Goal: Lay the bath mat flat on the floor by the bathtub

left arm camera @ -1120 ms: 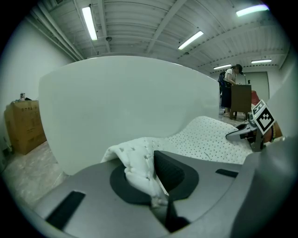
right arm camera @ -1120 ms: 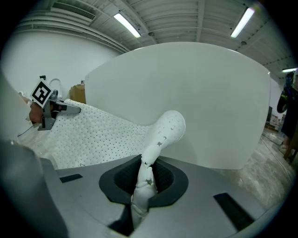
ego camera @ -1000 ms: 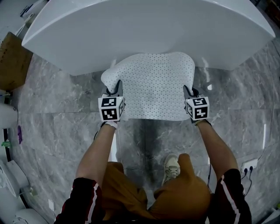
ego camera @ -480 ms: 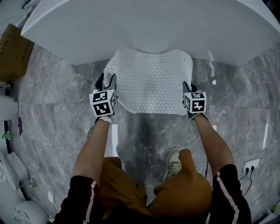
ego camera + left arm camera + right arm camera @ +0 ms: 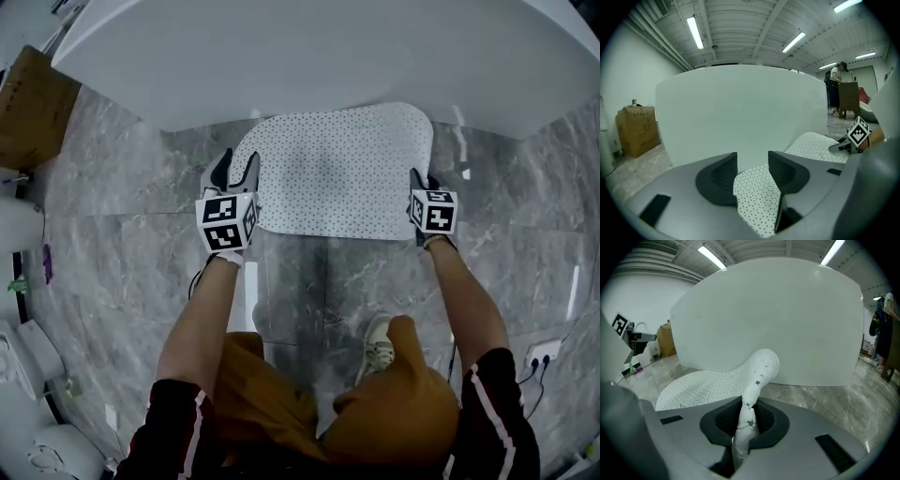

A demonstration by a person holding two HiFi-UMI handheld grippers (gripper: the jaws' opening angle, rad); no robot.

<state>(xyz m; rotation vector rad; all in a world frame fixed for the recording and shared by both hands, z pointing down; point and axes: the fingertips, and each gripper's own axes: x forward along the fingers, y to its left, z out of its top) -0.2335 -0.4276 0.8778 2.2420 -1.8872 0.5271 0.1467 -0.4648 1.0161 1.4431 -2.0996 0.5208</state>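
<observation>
The bath mat [image 5: 342, 169] lies spread on the grey marble floor [image 5: 122, 225], its far edge at the foot of the white bathtub [image 5: 309, 56]. The left gripper [image 5: 234, 171] has just sprung its jaws wide. The near-left corner sits loose between them, let go, I'd say, because that side is down. The right gripper [image 5: 419, 180] pinches the near-right edge tight, raised in a fold, likely to steer it flat.

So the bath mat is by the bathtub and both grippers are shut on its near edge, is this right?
Not both. In the left gripper view the left gripper has its jaws apart; they have just been opening, and the bath mat lies between them unpressed. Only the right gripper is shut on the mat's edge.
</observation>
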